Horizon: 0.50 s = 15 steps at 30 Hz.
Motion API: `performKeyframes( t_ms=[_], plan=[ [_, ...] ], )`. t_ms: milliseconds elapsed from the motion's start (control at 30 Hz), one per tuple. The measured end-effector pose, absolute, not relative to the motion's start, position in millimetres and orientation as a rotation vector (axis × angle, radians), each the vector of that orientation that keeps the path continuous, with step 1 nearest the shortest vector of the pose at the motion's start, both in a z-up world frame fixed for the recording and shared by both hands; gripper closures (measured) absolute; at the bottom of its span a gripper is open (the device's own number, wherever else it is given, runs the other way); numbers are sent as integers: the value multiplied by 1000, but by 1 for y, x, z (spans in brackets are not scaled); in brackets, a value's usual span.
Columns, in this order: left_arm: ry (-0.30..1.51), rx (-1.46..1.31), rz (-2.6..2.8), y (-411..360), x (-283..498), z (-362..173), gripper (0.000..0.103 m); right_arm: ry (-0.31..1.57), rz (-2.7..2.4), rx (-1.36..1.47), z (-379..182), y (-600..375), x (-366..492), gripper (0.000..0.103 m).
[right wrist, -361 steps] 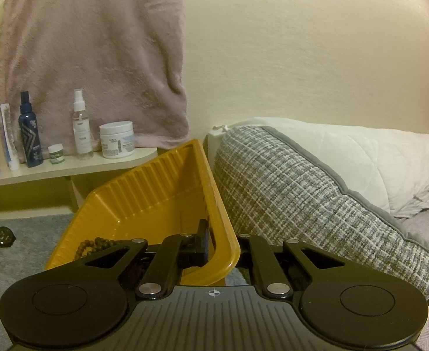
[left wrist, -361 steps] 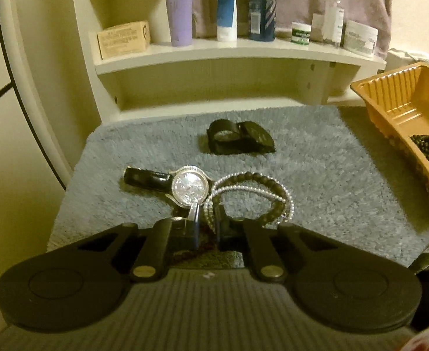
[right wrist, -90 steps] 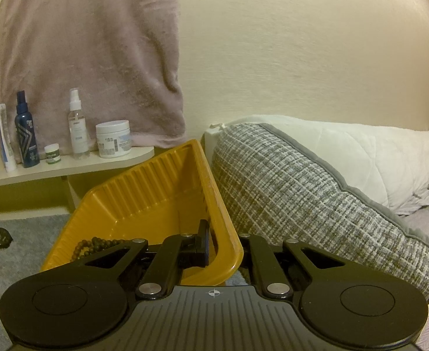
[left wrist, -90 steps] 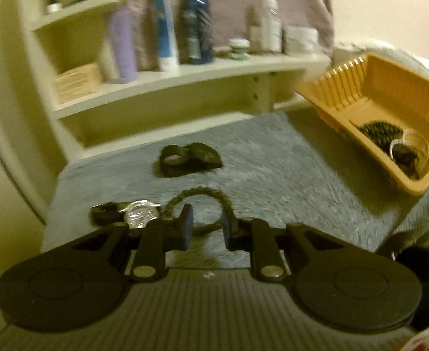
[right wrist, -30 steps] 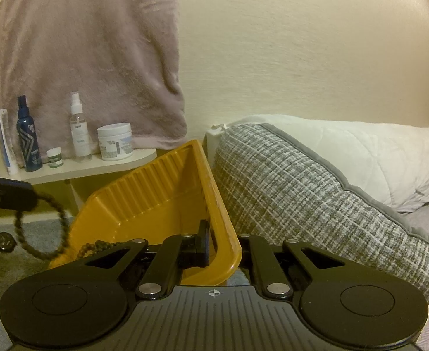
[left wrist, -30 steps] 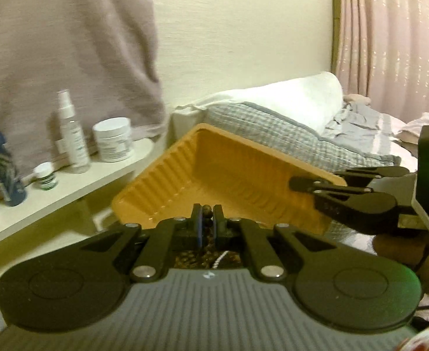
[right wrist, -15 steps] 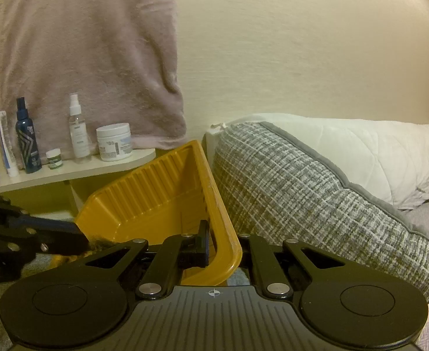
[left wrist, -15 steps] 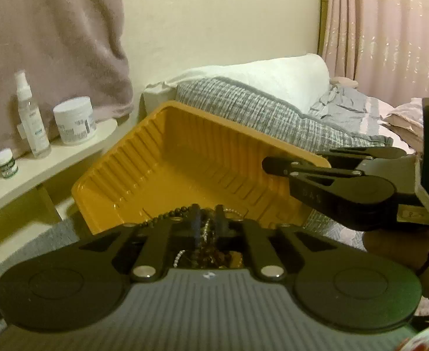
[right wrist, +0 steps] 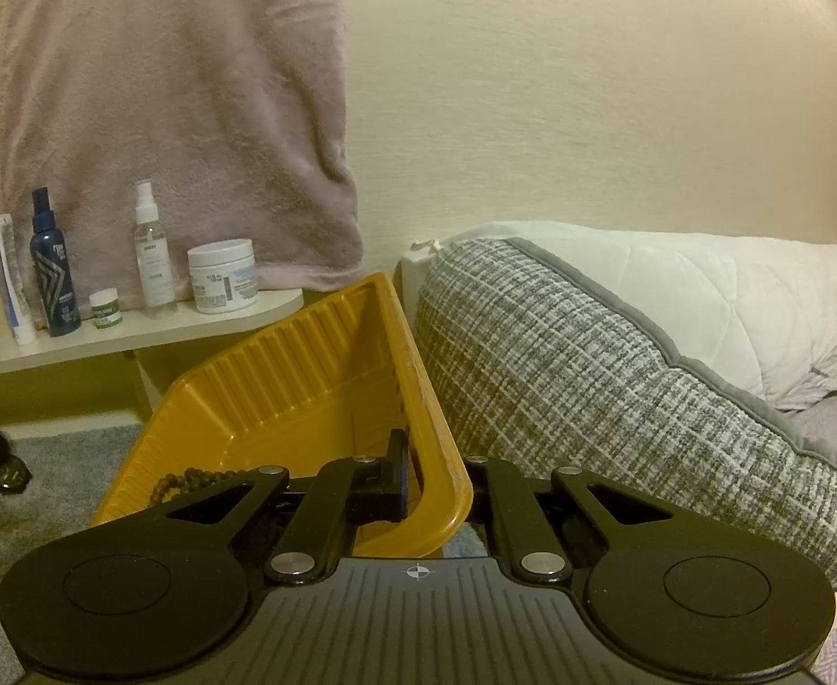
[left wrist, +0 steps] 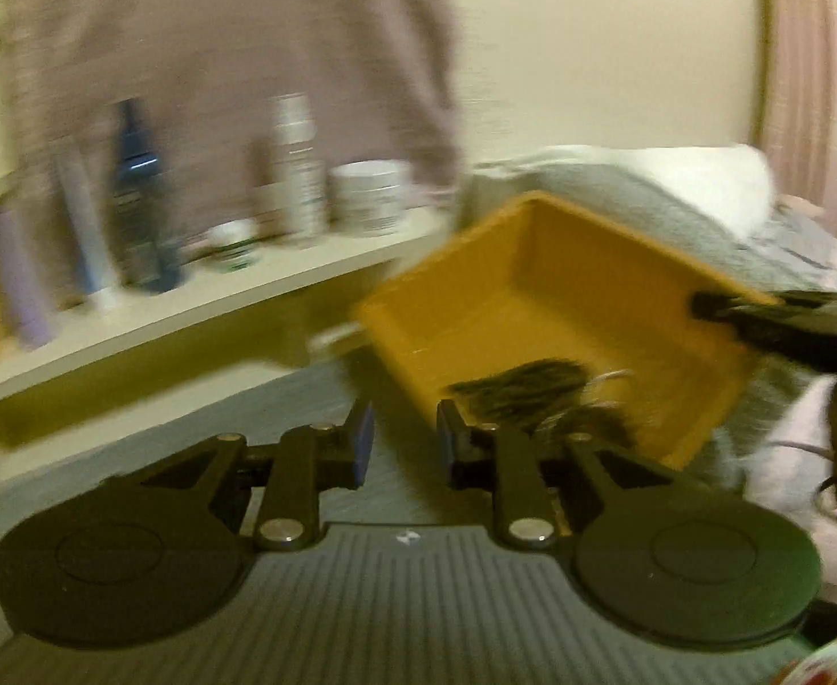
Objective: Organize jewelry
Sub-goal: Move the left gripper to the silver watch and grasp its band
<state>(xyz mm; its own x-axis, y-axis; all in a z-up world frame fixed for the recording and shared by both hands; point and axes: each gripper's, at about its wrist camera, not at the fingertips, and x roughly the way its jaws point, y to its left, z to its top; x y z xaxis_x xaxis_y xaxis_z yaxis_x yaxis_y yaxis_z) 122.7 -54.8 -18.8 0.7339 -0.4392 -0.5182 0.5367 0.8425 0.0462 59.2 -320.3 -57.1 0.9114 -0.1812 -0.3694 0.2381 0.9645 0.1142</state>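
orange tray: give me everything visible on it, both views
The orange tray looks like thin moulded plastic: rectangular, with ribbed walls and a rolled rim. It sits tilted beside the grey-checked cushion, below the shelf end. The right tool is clamped on its near rim. Dark bead strands lie inside; the left wrist view also shows something pale and thin, too blurred to identify.

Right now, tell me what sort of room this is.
Most likely a bedroom. A pillow and a grey plaid cushion lie beside a shelf of toiletry bottles, with a towel hanging on the wall behind.
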Motion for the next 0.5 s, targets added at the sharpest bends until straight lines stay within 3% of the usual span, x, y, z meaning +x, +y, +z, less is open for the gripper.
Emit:
performKeyframes(
  t_ms=[400,500],
  plan=[
    [581,151,-173,61,114,-49,75,369,-226,140,-59,-320,61,95],
    [593,125,-113,77,117,-55,65,369,-227,135,-58,-319,61,95]
  ],
)
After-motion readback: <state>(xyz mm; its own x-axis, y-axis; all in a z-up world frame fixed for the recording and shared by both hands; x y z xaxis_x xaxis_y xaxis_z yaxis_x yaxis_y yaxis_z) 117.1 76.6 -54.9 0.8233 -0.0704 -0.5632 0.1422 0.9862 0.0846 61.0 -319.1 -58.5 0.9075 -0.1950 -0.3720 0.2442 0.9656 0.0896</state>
